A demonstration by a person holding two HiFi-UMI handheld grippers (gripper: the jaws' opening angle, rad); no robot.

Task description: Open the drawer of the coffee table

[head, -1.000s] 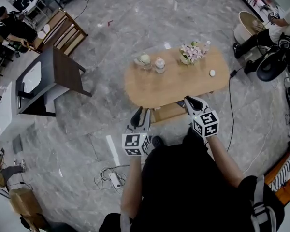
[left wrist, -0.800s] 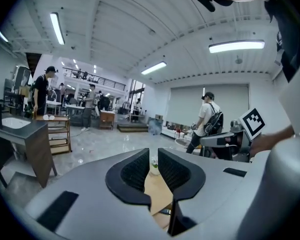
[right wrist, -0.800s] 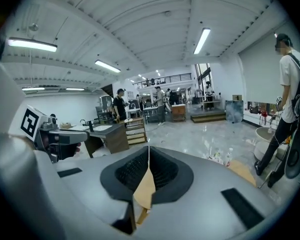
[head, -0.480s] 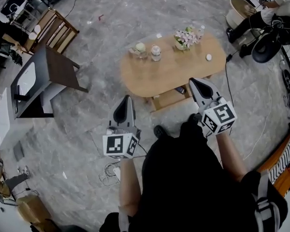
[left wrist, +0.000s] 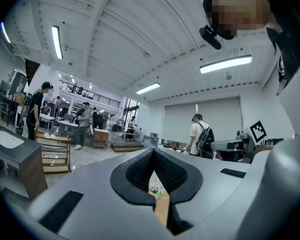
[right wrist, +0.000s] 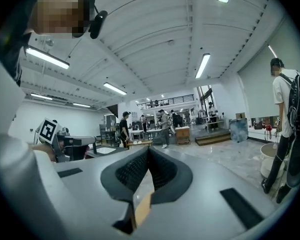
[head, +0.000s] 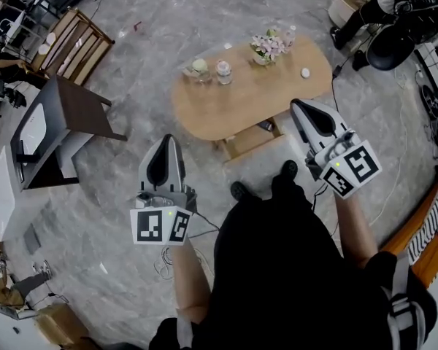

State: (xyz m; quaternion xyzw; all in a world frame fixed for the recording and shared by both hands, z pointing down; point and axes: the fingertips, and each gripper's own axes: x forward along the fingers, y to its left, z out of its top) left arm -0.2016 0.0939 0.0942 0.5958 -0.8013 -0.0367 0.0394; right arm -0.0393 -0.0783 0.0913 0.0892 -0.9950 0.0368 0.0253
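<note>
Filling the head view from edge to edge, a grey marble floor (head: 124, 173) carries everything else. Next in bulk is the person in black (head: 277, 268), taking up the lower centre and lower right of the frame, with both forearms reaching upward. Above them, in the upper centre, stands the oval wooden coffee table (head: 233, 111); its drawer (head: 250, 141) juts out from under the near edge, toward the person's shoes. At the left edge sits a dark cabinet (head: 69, 115) with a white top, and beyond it, in the upper left corner, a slatted wooden rack (head: 73, 42).

The left gripper (head: 167, 143) hangs over bare floor left of the table, well apart from the drawer; its own view shows the jaws pressed together with nothing between them (left wrist: 153, 154). The right gripper (head: 301, 108) lies over the table's lower right rim in the picture, its jaws likewise pressed together and empty (right wrist: 148, 151). Each carries a marker cube (head: 160, 226) at its rear.

Along the table's far side stand a bunch of pink flowers (head: 266, 47), a glass jar (head: 223, 71) and a small white object (head: 304, 72)
</note>
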